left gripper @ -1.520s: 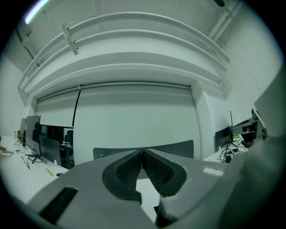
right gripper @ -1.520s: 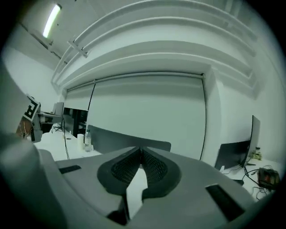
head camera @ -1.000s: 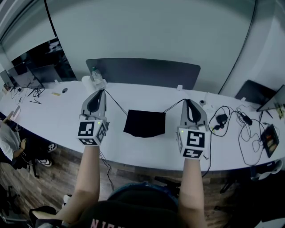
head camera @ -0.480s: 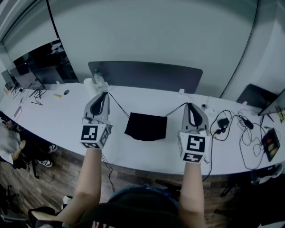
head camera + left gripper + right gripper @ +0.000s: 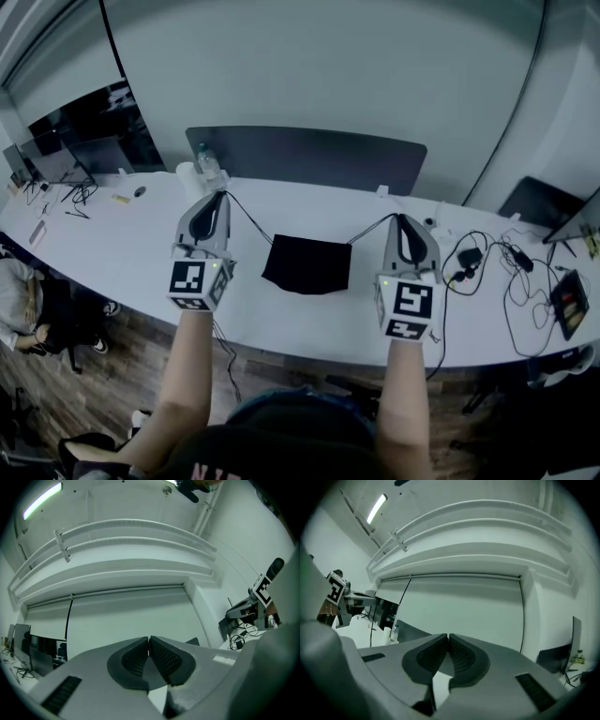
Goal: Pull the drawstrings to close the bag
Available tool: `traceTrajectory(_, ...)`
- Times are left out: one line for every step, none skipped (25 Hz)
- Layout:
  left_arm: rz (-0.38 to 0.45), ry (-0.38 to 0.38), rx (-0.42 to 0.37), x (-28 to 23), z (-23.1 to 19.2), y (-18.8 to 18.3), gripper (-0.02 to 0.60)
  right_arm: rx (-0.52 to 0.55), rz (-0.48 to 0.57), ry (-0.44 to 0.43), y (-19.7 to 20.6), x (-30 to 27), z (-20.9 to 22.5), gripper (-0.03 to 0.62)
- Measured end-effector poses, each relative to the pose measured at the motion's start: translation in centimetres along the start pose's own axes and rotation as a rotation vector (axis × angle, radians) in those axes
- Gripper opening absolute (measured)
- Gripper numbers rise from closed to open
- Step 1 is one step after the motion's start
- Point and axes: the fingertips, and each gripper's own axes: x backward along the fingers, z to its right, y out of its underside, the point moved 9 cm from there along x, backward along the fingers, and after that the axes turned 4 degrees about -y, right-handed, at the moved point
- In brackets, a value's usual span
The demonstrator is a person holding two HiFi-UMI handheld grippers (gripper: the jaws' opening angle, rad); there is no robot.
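Grippers both clamped tight: left gripper [image 5: 218, 193] pinches one drawstring [image 5: 246, 217], right gripper [image 5: 400, 217] the other drawstring [image 5: 367, 225], spread wide, I reckon, to cinch the black bag [image 5: 307, 262] lying between them on the white bench [image 5: 122, 246].

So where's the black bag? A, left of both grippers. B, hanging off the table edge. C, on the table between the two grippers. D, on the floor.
C: the bag lies flat on the table, between the left gripper and the right gripper.
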Motion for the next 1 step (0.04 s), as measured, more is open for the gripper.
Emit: traceTrajectory(0.001,0.001,0.0,-0.02,0.01,0.0,0.014,0.001,0.001,0.0,-0.01,0.0,0.0,0.006)
